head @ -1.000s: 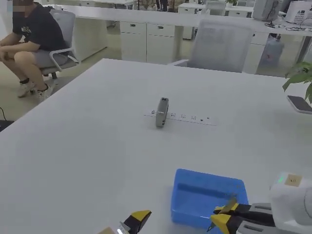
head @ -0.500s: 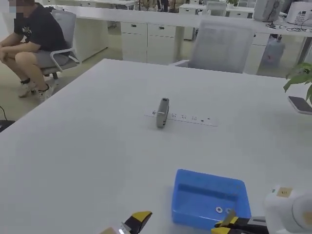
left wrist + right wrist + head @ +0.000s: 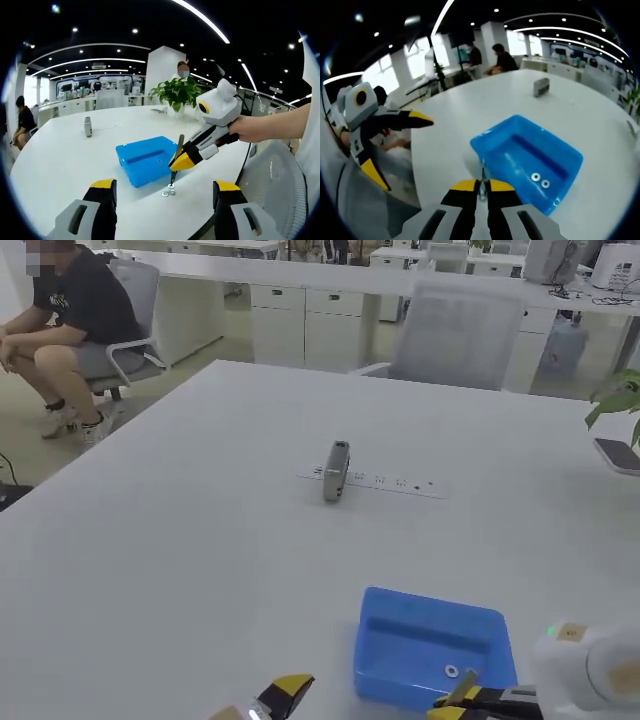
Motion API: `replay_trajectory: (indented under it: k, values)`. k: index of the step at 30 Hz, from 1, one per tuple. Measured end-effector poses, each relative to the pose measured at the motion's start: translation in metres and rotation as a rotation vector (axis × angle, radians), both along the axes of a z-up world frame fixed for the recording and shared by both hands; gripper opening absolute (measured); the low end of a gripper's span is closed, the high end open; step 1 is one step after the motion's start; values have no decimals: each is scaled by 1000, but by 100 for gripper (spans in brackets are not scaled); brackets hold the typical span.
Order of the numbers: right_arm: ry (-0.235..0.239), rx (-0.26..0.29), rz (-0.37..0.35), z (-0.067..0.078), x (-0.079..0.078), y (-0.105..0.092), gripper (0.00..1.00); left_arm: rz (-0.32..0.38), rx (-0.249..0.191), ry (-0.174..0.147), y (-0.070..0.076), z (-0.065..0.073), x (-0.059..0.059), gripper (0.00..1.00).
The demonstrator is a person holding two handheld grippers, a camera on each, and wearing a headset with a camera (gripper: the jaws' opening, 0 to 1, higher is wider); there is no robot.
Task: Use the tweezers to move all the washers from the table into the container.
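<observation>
Two washers (image 3: 536,176) lie in the blue container (image 3: 512,150), ahead of the right tongs (image 3: 480,186), which are clamped on the tweezers (image 3: 481,172). Two loose washers (image 3: 165,193) sit on the surface (image 3: 60,150) beneath the tweezer tips, so perhaps half is done. The left tongs (image 3: 165,186) gape wide, empty.

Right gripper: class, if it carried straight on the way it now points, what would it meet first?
Likely the table at the loose washers, just short of the blue container. The right gripper aims its tweezers there. Depth is unclear.
</observation>
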State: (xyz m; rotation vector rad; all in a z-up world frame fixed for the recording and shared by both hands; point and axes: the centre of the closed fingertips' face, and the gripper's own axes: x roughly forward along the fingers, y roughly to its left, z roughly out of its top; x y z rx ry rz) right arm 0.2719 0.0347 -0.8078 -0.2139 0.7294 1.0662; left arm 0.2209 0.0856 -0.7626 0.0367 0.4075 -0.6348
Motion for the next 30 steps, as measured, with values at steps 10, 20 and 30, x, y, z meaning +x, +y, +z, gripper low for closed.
replay_trajectory:
  k: [10,20,30]
  values:
    - [10,2,2,0,-4,1,4,-3,3,2,0,-1,-1,80]
    - [-11,-16,25,-5,-1,-1,4,-5,11,4,0,-2,-1,79]
    - [-45,-34,66,-9,-1,1,4,-9,17,6,0,-3,-2,79]
